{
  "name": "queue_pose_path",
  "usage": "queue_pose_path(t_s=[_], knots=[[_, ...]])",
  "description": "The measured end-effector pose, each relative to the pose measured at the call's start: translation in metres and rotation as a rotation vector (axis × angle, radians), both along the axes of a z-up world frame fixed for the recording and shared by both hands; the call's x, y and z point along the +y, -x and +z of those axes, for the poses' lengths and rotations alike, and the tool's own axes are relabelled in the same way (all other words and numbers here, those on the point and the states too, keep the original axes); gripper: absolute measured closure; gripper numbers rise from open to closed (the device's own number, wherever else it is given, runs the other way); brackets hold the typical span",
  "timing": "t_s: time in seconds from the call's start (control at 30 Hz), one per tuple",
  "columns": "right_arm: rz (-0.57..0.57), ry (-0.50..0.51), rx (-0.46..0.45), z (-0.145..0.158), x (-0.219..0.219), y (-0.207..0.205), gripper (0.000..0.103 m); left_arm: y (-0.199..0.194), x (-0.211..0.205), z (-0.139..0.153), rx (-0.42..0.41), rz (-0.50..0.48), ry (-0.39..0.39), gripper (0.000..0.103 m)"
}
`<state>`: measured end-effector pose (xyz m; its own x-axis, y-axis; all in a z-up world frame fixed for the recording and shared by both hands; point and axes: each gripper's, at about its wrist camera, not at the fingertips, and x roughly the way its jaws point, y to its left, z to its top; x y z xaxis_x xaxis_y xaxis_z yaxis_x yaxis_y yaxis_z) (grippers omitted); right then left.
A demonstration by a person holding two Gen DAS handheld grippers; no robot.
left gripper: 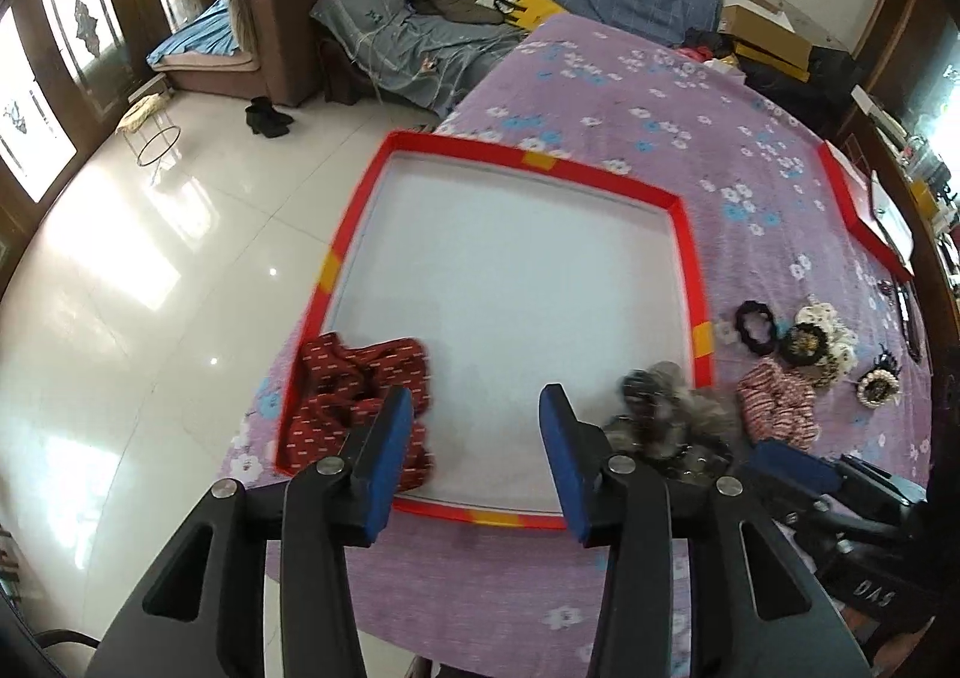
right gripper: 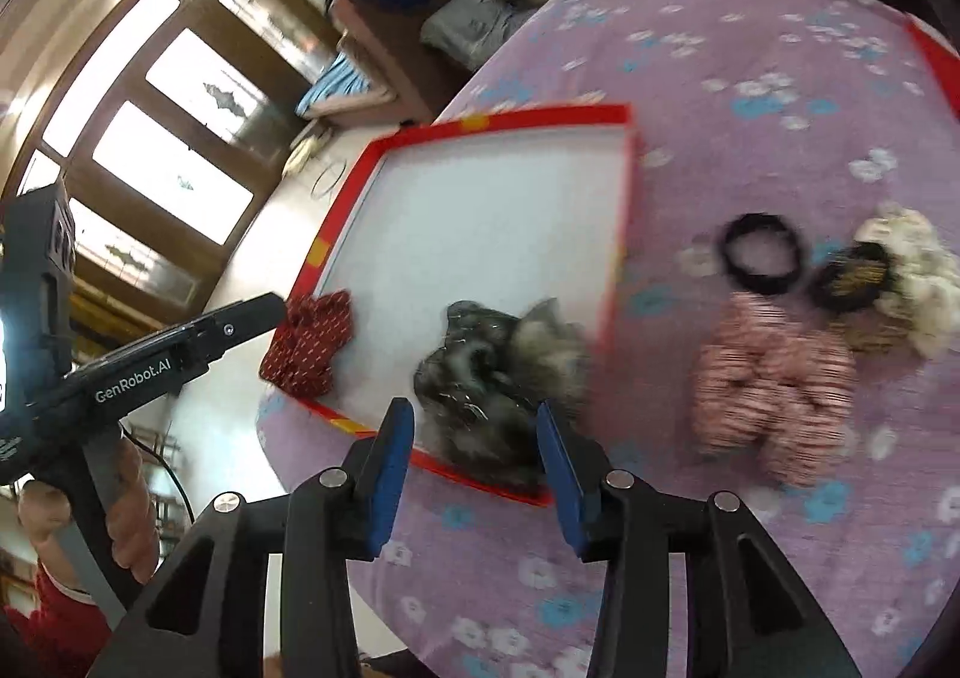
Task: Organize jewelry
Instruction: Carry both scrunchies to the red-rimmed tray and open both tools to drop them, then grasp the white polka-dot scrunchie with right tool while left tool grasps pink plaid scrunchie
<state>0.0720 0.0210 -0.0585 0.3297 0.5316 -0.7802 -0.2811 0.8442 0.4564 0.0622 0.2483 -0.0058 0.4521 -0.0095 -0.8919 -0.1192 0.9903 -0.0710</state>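
A red-rimmed tray (left gripper: 684, 252) with a white floor lies on the purple flowered tablecloth; it also shows in the right wrist view (right gripper: 624, 198). A dark red patterned scrunchie (left gripper: 354, 396) (right gripper: 312, 342) lies in its near left corner. A grey-black fluffy scrunchie (left gripper: 666, 414) (right gripper: 498, 372) lies at its near right corner, blurred. My left gripper (left gripper: 477, 456) is open and empty over the tray's near edge. My right gripper (right gripper: 474, 468) is open just short of the grey scrunchie. Right of the tray lie a pink striped scrunchie (right gripper: 774, 384) (left gripper: 777, 402), a black hair tie (right gripper: 759, 255) (left gripper: 756, 324) and a black-gold one (right gripper: 855, 273).
A cream fluffy scrunchie (right gripper: 918, 270) and a pearl hair tie (left gripper: 876, 384) lie further right. A second red tray (left gripper: 852, 198) sits at the table's far right. The table edge drops to a white tiled floor (left gripper: 150, 288) on the left. A cluttered sofa (left gripper: 420, 18) stands behind.
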Motion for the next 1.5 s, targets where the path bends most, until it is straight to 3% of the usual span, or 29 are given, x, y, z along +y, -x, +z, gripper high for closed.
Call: queue_pose_path(t_s=[0.37, 0.53, 0.7, 0.8, 0.93, 1.13, 1.5], knots=[[-0.366, 0.049, 0.063, -0.016, -0.176, 0.04, 0.057, -0.002, -0.108, 0.004, -0.018, -0.225, 0.043, 0.06], [-0.533, 0.111, 0.069, -0.021, -0.25, 0.051, 0.057, -0.004, -0.169, -0.01, 0.022, -0.332, 0.041, 0.059], [-0.596, 0.139, 0.048, -0.02, -0.286, 0.047, 0.056, -0.011, -0.212, -0.035, 0.055, -0.376, 0.017, 0.055], [-0.584, 0.154, 0.028, -0.016, -0.295, 0.04, 0.056, -0.018, -0.225, -0.05, 0.079, -0.373, 0.008, 0.055], [-0.521, 0.089, 0.005, -0.005, -0.293, 0.029, 0.056, -0.027, -0.234, -0.065, 0.101, -0.361, 0.01, 0.055], [-0.362, 0.022, 0.007, -0.006, -0.251, -0.007, 0.056, -0.035, -0.243, -0.083, 0.12, -0.343, -0.003, 0.055], [-0.32, 0.194, -0.012, -0.036, -0.207, -0.079, 0.056, -0.044, -0.238, -0.105, 0.158, -0.271, 0.044, 0.055]])
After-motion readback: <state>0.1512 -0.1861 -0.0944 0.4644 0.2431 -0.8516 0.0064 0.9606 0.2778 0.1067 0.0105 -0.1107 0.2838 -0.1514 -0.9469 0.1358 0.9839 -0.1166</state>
